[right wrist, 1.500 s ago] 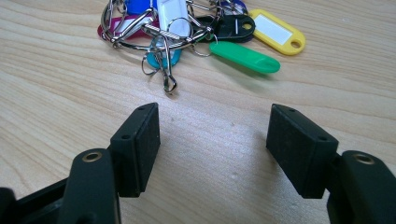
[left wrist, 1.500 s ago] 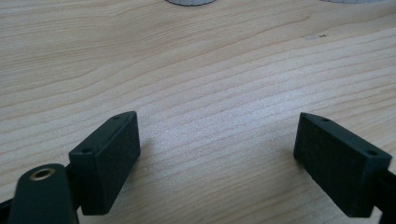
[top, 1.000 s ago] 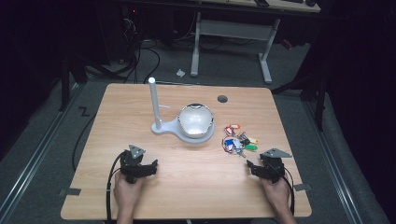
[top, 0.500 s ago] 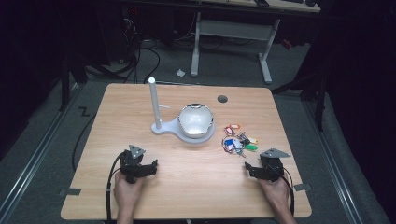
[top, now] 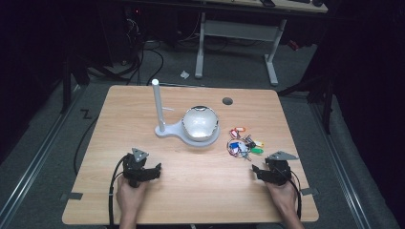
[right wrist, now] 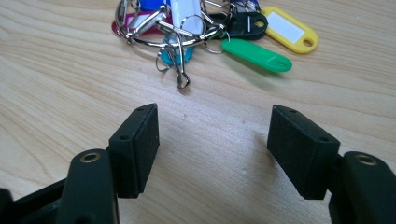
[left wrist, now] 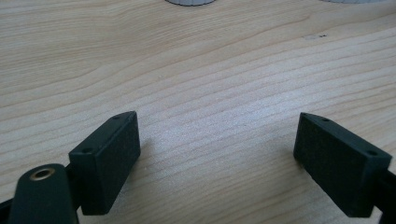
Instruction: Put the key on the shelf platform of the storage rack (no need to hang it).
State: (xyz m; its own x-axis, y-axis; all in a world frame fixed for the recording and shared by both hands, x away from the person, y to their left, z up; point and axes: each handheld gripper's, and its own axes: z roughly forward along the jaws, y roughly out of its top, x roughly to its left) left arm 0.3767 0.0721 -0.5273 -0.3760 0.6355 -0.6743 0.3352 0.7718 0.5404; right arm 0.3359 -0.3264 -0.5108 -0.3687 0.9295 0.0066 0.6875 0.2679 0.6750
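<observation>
On table right of centre: key bunch (top: pixel 244 144) w/ coloured tags, just ahead of right gripper (top: pixel 264 171), apart from it. Right gripper view resolves green tag (right wrist: pixel 257 55), yellow tag (right wrist: pixel 289 28), steel rings; high view gives only a small clump, but adds white lamp (top: pixel 193 125) near its left. Right jaws just been closing a bit, still wide, nothing btwn. Left gripper (left wrist: pixel 217 144) wide open over bare wood, well apart

This looks like a lab or test room: a lone wooden surface (top: pixel 143 200) stands on grey carpet (top: pixel 43 181), cables (top: pixel 143 57) trail across the floor behind its far edge, and a height-adjustable desk frame (top: pixel 236 33) stands in the dark beyond.
</observation>
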